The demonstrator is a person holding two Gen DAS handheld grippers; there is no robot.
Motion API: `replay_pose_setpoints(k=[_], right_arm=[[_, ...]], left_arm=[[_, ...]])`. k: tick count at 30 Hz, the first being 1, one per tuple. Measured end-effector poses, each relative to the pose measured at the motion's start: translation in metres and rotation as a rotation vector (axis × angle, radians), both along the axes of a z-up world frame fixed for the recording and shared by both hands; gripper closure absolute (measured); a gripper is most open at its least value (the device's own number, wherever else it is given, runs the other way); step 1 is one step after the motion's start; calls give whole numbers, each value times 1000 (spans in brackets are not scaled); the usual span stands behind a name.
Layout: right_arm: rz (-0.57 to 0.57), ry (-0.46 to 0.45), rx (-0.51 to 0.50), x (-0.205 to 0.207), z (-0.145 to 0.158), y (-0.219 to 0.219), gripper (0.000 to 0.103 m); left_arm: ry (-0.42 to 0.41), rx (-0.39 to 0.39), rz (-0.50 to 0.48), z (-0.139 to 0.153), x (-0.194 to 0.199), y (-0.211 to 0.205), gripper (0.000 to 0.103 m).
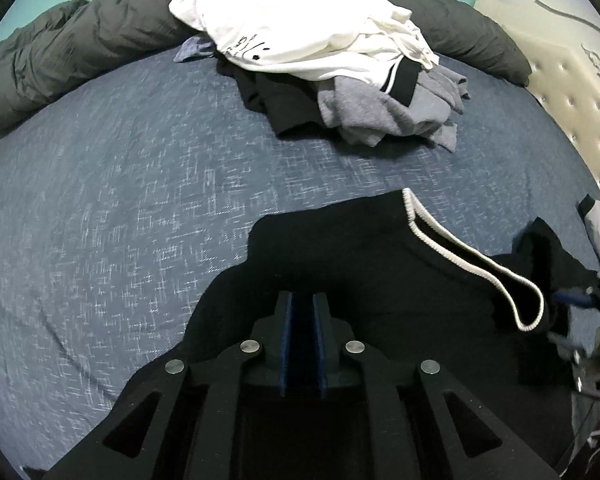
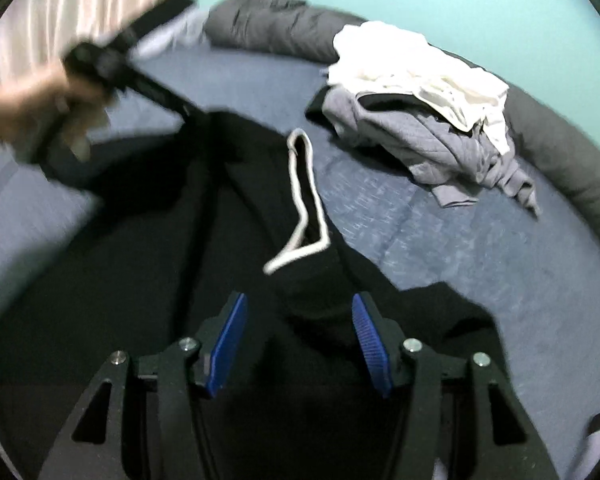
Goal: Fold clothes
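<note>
A black garment [image 1: 360,248] with a white ribbed neck trim [image 1: 472,264] lies partly spread on the blue bed sheet [image 1: 120,200]. My left gripper [image 1: 302,300] is shut on the black garment's edge, its blue pads close together with dark cloth between them. From the right wrist view, a hand [image 2: 28,96] holds that left gripper [image 2: 190,114] at upper left, lifting the garment [image 2: 160,260]. My right gripper [image 2: 299,298] stands open just above the garment, below the white trim [image 2: 300,184], with nothing clamped between its blue pads [image 2: 370,340].
A pile of unfolded clothes, white [image 1: 300,28], grey [image 1: 380,112] and black, sits at the far side of the bed [image 2: 420,92]. A dark grey duvet [image 1: 80,48] is rolled along the back edge. A cream tufted headboard [image 1: 572,80] stands at right, a curtain [image 2: 80,0] at left.
</note>
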State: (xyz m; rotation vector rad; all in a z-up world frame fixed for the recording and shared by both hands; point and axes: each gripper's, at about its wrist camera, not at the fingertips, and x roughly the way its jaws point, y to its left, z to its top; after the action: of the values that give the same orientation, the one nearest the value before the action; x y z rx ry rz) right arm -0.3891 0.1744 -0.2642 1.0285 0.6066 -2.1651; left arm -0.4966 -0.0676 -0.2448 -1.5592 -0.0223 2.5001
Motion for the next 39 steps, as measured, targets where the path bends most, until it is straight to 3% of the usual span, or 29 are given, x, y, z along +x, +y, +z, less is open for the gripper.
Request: replay_pose_setpoints(k=[1,4,6,15,16,17,18,20,22,24,28,31,33,36,38,39], right_arm=[[4,-4,25,-3,-4,-2,68],[22,7,120,-14,-13,-9,96],[-6,25,140,-27,-11,-6,99],[-292,8,26,-125,19,28,100],[-323,6,13,-136,22,32,100],[-355,4,0,-147,26,35,100],[-388,-4,-12,-152,24,40,98],[-454,-21,-37,-163,20,49,91],[-496,-34,-113,-165,19,68,67],[-477,-65,-158,-165,14,79,53],[-439,-118,-112,-162,-4,91,51],[-430,-173,-117,-164,-17,103,50],[-432,-227,-169,-168,-23,112,50],[-396,-254,-189,-169,-29,111,50],[-366,-266,-183,-170,-32,106,56],[-351,-258,-165,-169,-33,101,70]], left_arm=[[0,2,0,-1,0,-1,92],[5,4,5,-3,-1,-5,92],[18,7,16,-2,-2,-8,92],[54,6,32,3,-7,-6,92],[58,3,39,4,-8,-7,88],[59,1,45,4,-10,-7,76],[55,2,49,3,-11,-8,70],[45,3,45,2,-15,-8,66],[28,-15,32,-3,-20,-5,65],[14,-30,23,-8,-25,-3,61],[-8,-33,15,-22,-34,-2,58],[-25,-51,-2,-33,-37,0,59],[-24,-59,-22,-37,-37,3,74],[-14,-72,-56,-40,-35,8,88],[11,-84,-60,-35,-32,9,92],[26,-84,-54,-32,-31,8,92]])
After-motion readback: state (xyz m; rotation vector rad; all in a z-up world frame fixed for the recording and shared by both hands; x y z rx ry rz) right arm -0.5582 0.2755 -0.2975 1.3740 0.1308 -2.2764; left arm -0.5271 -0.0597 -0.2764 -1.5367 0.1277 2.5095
